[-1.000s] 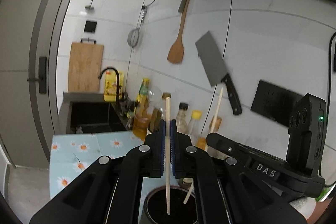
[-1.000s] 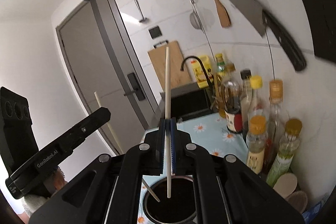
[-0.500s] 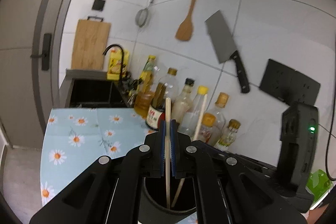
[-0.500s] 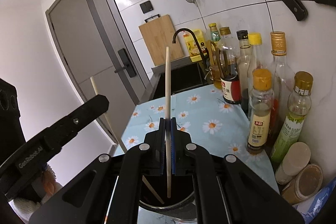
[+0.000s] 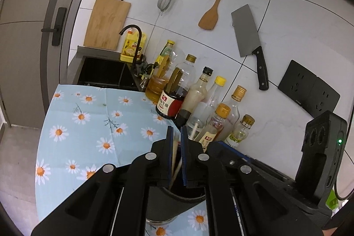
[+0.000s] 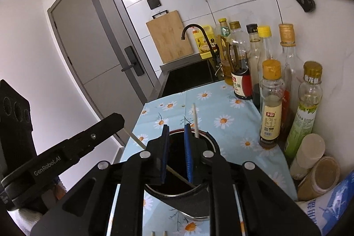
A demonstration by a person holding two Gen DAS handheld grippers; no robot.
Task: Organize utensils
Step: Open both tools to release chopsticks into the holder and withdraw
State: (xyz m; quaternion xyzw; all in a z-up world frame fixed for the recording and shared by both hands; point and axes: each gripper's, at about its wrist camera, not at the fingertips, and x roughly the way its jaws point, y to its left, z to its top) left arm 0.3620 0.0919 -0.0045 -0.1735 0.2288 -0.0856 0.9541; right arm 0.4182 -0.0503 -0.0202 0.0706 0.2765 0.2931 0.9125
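Left tongs (image 5: 176, 143): jaws just parting, a narrow gap showing; pale chopstick (image 5: 174, 153) standing between the pads, seemingly no longer pinched, lower end down in the holder.
Right tongs (image 6: 176, 136): jaws just parting too, wider than the left pair; nothing between the pads; released white chopstick (image 6: 195, 121) leaning just outside the right pad, upper tip up and slightly away from the camera.
Holder (image 6: 212, 143): dark round cup right under both pairs of tongs, on the daisy-print counter (image 5: 88, 121); a further stick lying slantwise inside it in the right wrist view.
Deciding relation: both sticks directly below and between or beside the jaws, long axes close to upright, ends in the holder; neither hand nearer than the other, both over the rim.
Likely next: straight lift away, jaws wide enough not to drag a stick back out.
Beyond: row of sauce bottles (image 5: 199, 98) along the wall.
Farther: sink (image 5: 104, 74), cutting board (image 5: 106, 23), cleaver (image 5: 250, 41) and wooden spatula (image 5: 210, 14) on the tiles.
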